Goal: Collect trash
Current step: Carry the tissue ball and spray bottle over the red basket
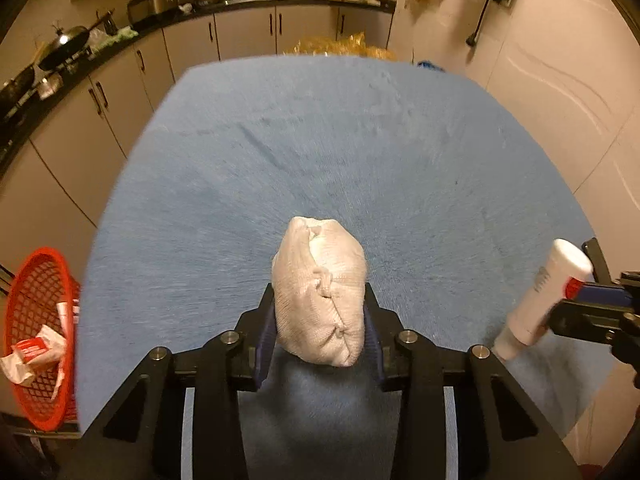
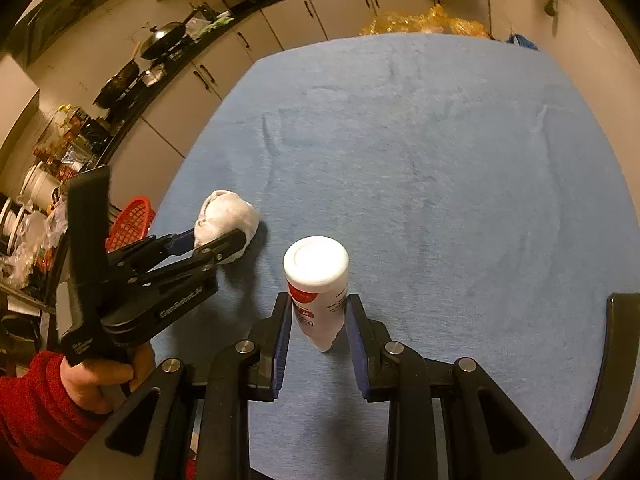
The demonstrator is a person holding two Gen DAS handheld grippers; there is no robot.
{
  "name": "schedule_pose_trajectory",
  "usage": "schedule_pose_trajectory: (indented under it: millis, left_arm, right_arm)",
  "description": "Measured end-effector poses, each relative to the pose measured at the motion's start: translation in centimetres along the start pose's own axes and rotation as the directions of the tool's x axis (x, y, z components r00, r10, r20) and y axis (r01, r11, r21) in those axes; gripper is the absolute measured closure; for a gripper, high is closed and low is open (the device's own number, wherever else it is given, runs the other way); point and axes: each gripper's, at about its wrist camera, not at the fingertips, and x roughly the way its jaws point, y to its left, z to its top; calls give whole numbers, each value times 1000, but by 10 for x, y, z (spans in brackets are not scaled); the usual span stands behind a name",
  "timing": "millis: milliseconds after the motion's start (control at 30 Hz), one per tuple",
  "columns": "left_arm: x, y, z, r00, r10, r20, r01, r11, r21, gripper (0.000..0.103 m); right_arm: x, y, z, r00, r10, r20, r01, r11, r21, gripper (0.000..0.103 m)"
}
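Note:
A crumpled white wad (image 1: 320,264) of cloth or paper lies on the blue-covered table (image 1: 360,140). My left gripper (image 1: 320,294) is shut on it, a blue pad pressed against each side. The right wrist view has the same wad (image 2: 228,212) at the left, with the left gripper (image 2: 224,240) clamped on it. My right gripper (image 2: 319,300) is shut on a white tube (image 2: 316,268) with a red label, cap end pointing away from me. From the left wrist view the tube (image 1: 548,288) hangs tilted over the table's right side in the right gripper (image 1: 576,296).
A red mesh basket (image 1: 36,320) with white and red wrappers inside stands beside the table's left edge. A hand in a red sleeve (image 2: 32,420) holds the left gripper. Kitchen cabinets and a cluttered counter (image 1: 120,40) run along the left and back. A yellow plastic bag (image 1: 344,46) lies past the far edge.

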Motion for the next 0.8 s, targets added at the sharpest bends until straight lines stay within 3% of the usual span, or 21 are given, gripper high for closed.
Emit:
schedule_pose_trajectory:
  millis: [267,800]
  left_arm:
    - [-48,18,-8,997,28,79,-26,999,-25,66]
    - [-91,60,-26,989,85,119,-77,995,-70,66]
  right_arm:
    - [-4,34,0,999,35,27,-33,997,-71,73]
    - [-5,99,5,994,95,51,-85,981,-172,73]
